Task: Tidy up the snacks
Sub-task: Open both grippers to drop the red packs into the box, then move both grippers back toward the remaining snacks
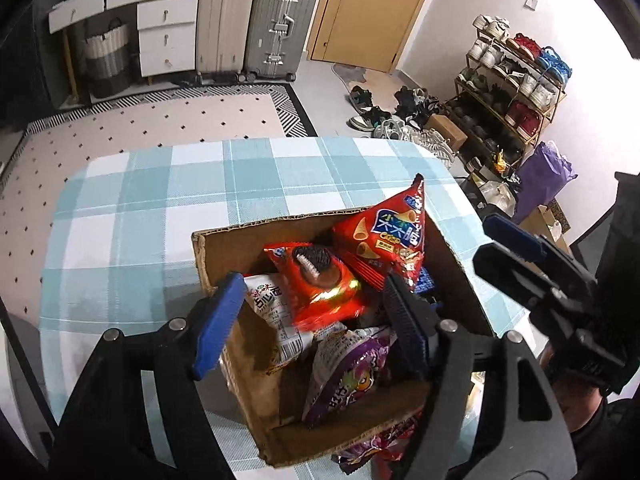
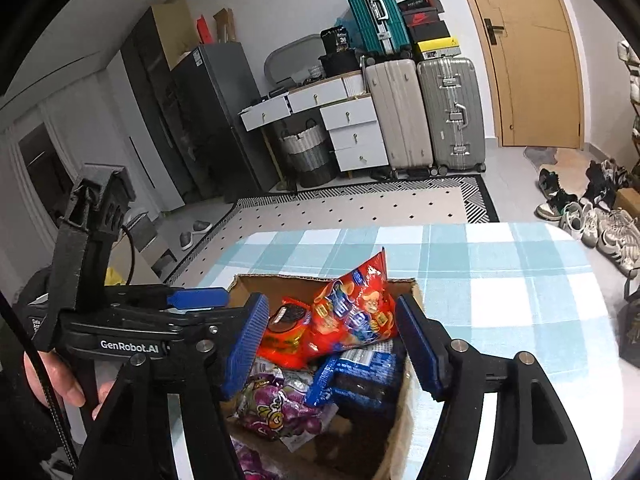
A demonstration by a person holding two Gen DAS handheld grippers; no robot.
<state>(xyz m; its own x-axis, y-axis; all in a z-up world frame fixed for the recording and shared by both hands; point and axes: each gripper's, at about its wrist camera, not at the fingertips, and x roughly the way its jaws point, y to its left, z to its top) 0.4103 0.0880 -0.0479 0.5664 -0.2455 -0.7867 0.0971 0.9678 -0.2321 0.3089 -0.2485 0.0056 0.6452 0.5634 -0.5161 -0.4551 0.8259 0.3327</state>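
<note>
Two hand-held grippers hang over one cardboard box (image 1: 344,432) of snacks, and both stand with their blue-padded fingers spread apart, gripping nothing. In the left wrist view the left gripper (image 1: 312,320) straddles the box's near left corner: its left pad (image 1: 219,322) lies outside the cardboard wall at about 8 o'clock, its right pad over the packets inside. Nearest the lens, at 6 o'clock, a purple candy bag (image 1: 348,376) leans against the box's near wall, and just beyond it a white packet (image 1: 274,312) stands along the left wall. Toward the centre a red cookie packet (image 1: 320,284) lies tilted on top of the pile, and behind it at 1 o'clock a red cone-snack bag (image 1: 384,236) rises upright above the box rim. The right gripper (image 1: 504,248) shows at 3 o'clock, just beyond the box's right edge, with its two fingers a little apart. In the right wrist view the right gripper (image 2: 330,344) frames the same pile, with a blue cookie pack (image 2: 356,376) lying at 6 o'clock beside the purple bag, and the left gripper (image 2: 200,298) at 9 o'clock in a hand (image 2: 60,376). The box rests on a table with a blue and white plaid cloth (image 1: 168,192), near its right side. Farther off lie a dotted rug (image 1: 160,116), then two suitcases (image 1: 256,20) against the wall at 12 o'clock, a wooden door (image 1: 372,8) and a shoe rack (image 1: 516,80) at 2 o'clock.
</note>
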